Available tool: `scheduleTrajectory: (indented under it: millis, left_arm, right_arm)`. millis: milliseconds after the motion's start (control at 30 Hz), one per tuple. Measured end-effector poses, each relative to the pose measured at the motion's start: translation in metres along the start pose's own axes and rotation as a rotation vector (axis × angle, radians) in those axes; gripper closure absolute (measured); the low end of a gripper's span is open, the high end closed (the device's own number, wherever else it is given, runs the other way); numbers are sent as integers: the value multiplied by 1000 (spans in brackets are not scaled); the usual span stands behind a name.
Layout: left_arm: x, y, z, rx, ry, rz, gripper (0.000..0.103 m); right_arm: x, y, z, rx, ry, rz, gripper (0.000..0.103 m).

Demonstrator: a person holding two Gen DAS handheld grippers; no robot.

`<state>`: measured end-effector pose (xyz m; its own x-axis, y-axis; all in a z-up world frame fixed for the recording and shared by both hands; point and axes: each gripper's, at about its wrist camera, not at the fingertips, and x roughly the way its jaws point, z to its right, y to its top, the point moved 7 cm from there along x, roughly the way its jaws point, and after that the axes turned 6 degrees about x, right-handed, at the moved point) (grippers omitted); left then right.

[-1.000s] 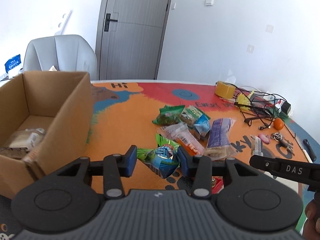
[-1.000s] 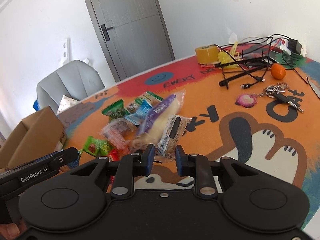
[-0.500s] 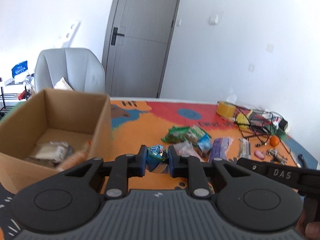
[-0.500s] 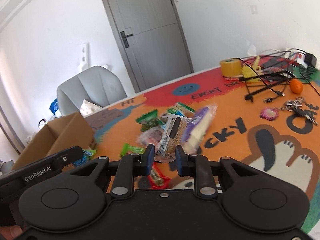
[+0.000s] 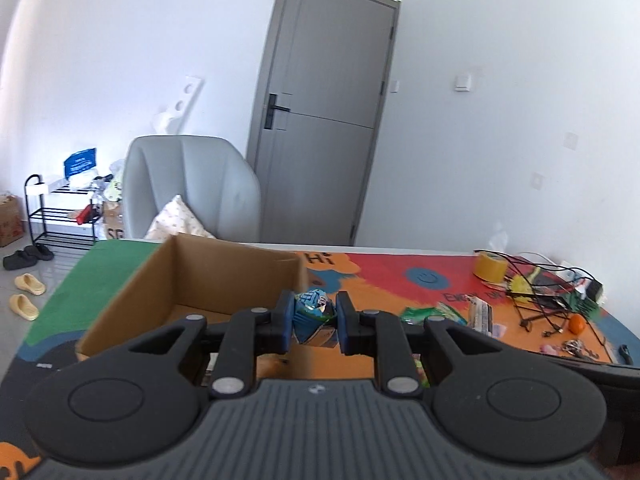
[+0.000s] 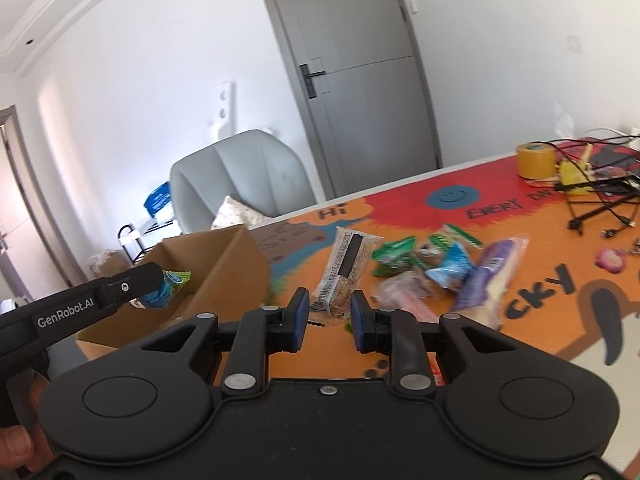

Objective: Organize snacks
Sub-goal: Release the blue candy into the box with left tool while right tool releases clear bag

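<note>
Carrying a blue-and-green packet (image 5: 314, 314) toward the box (image 5: 224, 276), the left gripper (image 5: 312, 320) holds it pinched between its jaws, above the box's near right corner. The box stands at the left end of the surface (image 6: 460, 344), with a few snacks already inside. To its right, the remaining snacks (image 6: 424, 264) lie in a loose heap on the orange mat. The right gripper (image 6: 327, 316) has its jaws drawn close on the lower end of a clear wrapped bar (image 6: 346, 268), whose top stands up beyond them. The drop will likely go best if the packet clears the cardboard wall and hangs well over the open interior before the jaws part, low enough not to bounce out.
</note>
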<state>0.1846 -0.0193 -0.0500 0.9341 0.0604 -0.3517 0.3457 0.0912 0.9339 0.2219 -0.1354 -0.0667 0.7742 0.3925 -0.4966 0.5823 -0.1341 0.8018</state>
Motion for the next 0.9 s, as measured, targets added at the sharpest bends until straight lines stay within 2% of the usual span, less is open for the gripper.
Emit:
scheduleTrajectory:
  millis: [633,767,900]
  left_arm:
    - [-2,-1,-76,-73,123,-17,82]
    - [2,-6,-88,-115,110,-66,78]
    - [-2,-8,-100,-128,152,-55,70]
  right_arm:
    - [29,-7,-83,-87,108,-43,79]
    - [35,-10,-97,-106,122,-58,79]
    - [39,-13,-109,-116,134,-73,79]
